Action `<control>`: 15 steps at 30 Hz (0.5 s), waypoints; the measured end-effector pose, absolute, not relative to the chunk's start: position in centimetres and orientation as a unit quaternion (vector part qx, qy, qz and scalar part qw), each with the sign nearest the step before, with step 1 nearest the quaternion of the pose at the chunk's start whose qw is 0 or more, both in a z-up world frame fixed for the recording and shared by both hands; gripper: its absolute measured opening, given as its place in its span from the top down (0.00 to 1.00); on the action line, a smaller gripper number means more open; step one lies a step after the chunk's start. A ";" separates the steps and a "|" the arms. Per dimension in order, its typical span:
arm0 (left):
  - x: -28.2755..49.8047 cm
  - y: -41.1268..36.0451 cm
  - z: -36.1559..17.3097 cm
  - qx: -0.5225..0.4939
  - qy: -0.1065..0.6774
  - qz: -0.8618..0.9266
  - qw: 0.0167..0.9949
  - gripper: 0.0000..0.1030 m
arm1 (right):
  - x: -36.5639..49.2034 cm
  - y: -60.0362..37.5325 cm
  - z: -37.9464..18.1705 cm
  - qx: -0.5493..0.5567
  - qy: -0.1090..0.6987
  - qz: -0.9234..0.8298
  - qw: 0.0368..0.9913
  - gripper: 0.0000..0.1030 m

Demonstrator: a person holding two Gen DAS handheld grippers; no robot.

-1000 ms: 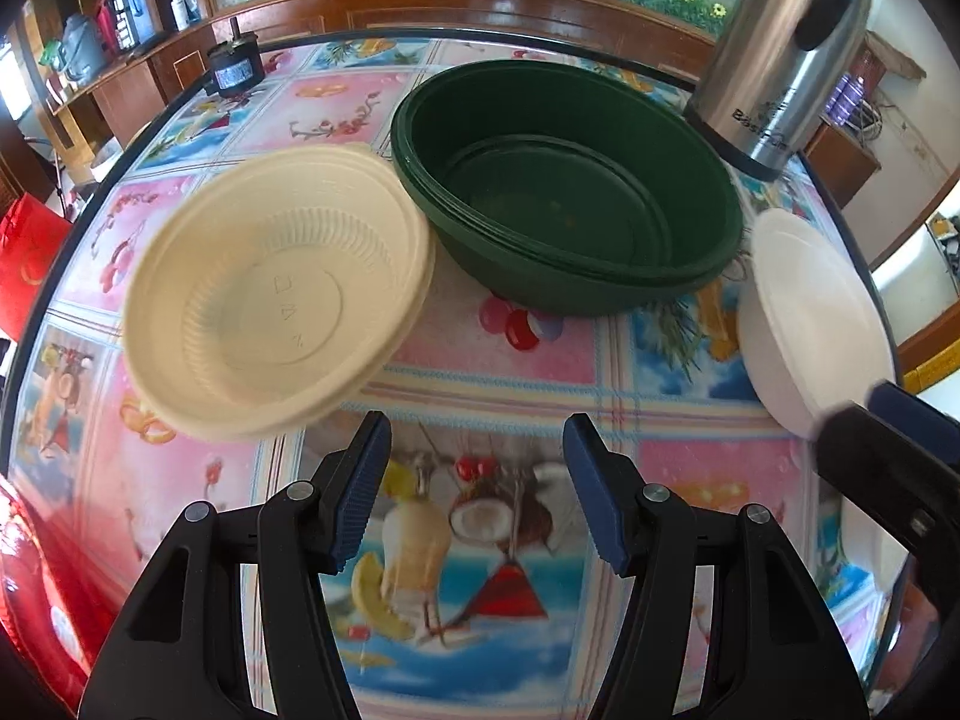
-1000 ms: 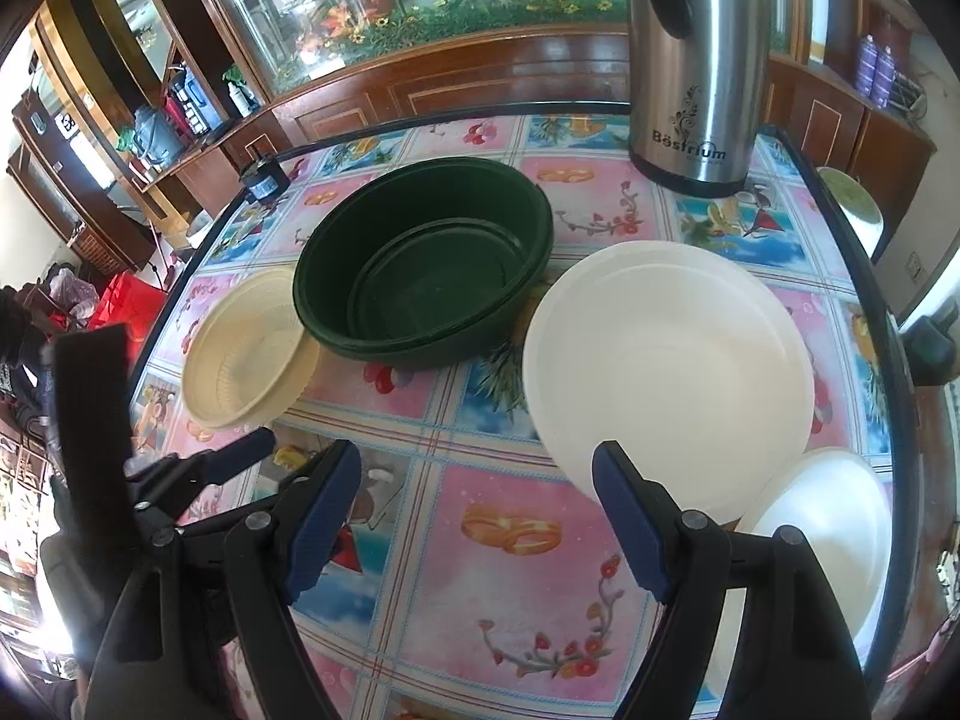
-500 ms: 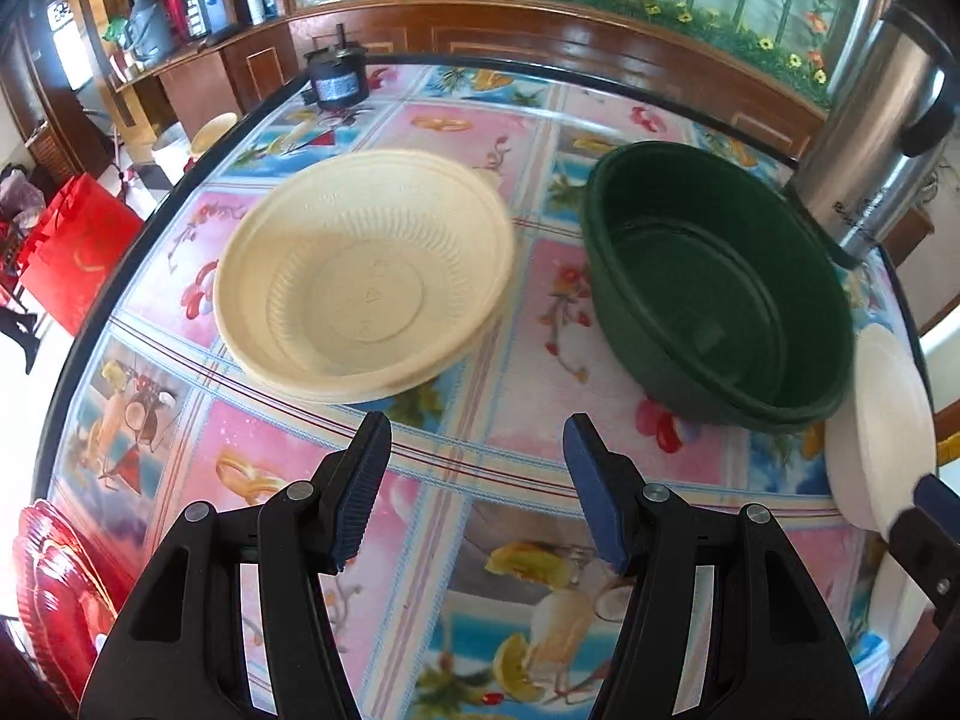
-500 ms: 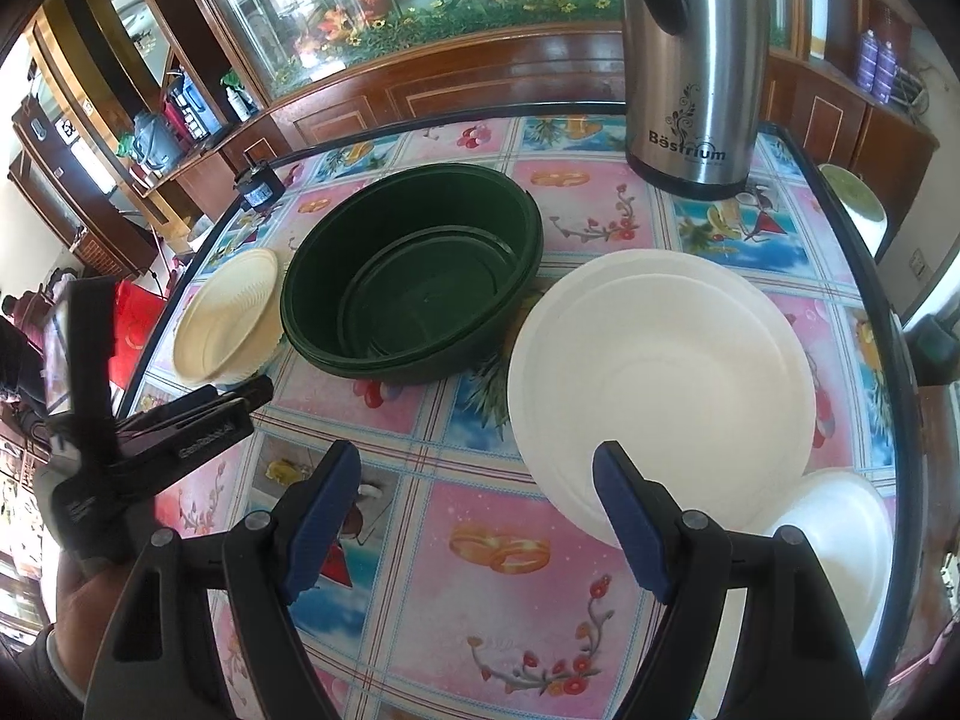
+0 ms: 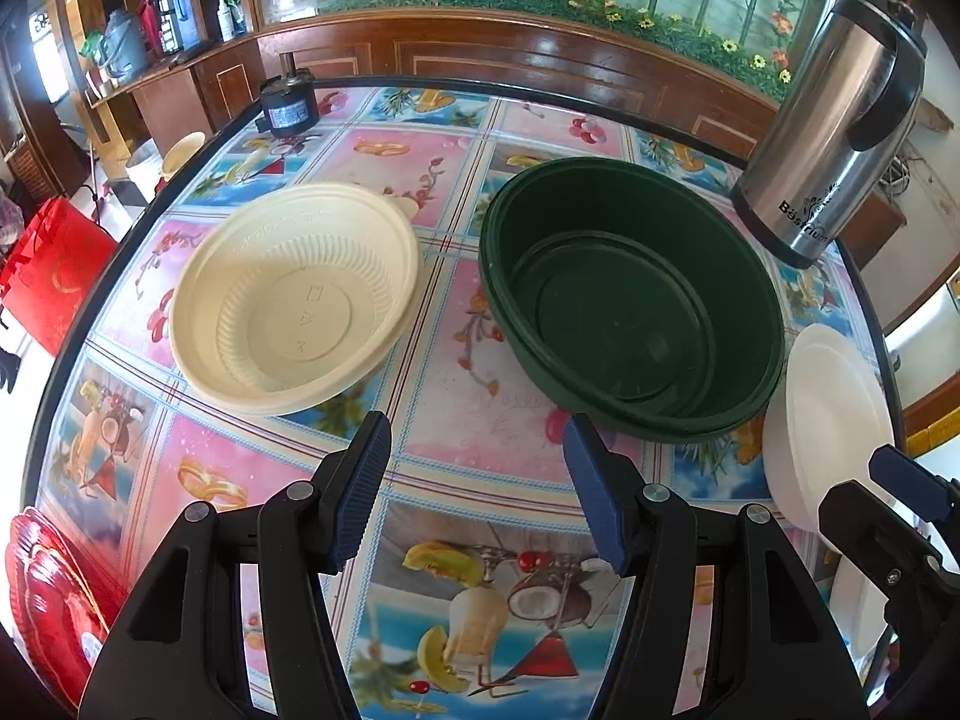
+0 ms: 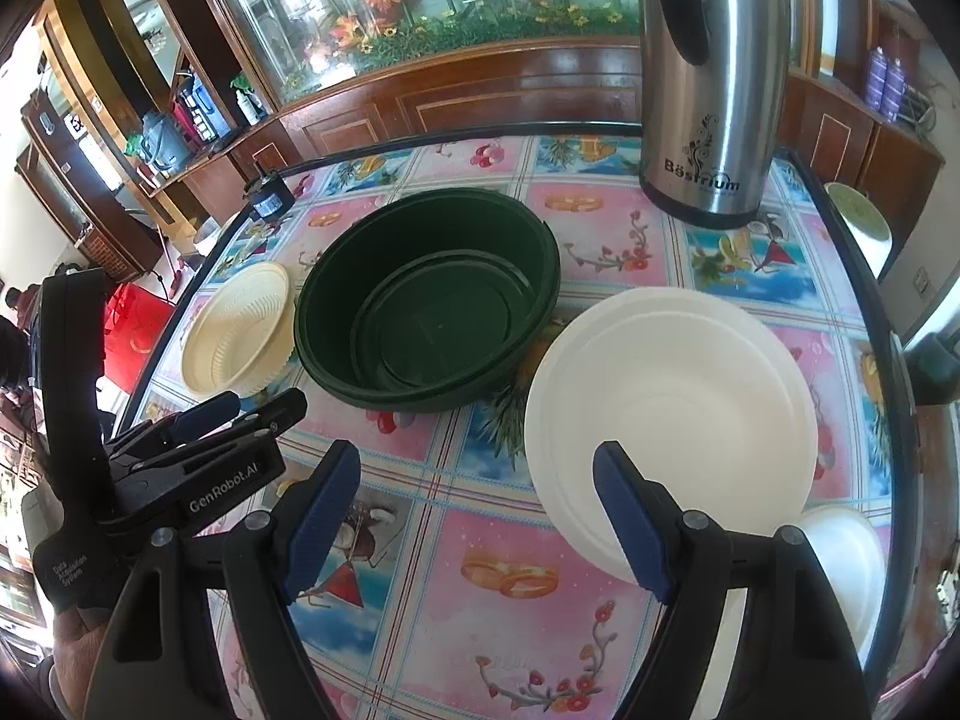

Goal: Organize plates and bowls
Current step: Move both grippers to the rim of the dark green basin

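A cream ribbed plastic bowl sits on the table at the left; it also shows in the right wrist view. A dark green bowl with a smaller green one nested inside stands at the middle, also in the right wrist view. A large white plate lies at the right, edge-on in the left wrist view. A smaller white dish lies by its near right. My left gripper is open and empty, short of both bowls. My right gripper is open and empty, near the white plate's front rim.
A steel thermos jug stands at the back right of the table, also in the left wrist view. A small black device sits at the far left edge. A red object lies at the near left.
The left gripper has drawn back and swung, so the cream bowl now lies farther ahead on the left and the green bowl ahead on the right. The right gripper has edged slightly forward.
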State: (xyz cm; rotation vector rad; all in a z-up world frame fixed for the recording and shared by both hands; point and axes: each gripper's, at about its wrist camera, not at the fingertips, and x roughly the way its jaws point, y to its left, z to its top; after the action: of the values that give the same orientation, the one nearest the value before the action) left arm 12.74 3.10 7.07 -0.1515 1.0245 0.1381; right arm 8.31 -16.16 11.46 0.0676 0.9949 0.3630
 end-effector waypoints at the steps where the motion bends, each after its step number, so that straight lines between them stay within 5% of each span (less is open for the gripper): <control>1: 12.8 3.0 7.1 -0.073 0.489 0.066 0.867 0.41 | 8.3 -16.1 11.5 0.032 0.474 0.173 0.863 0.22; 15: 14.4 2.1 8.1 -0.080 0.480 0.060 0.872 0.41 | 9.1 -16.7 12.2 0.034 0.462 0.171 0.870 0.22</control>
State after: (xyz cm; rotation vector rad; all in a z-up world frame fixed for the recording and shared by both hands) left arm 14.41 2.08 8.09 -0.1664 1.0030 0.1255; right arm 9.13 -16.72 12.25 0.0718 0.9660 0.3579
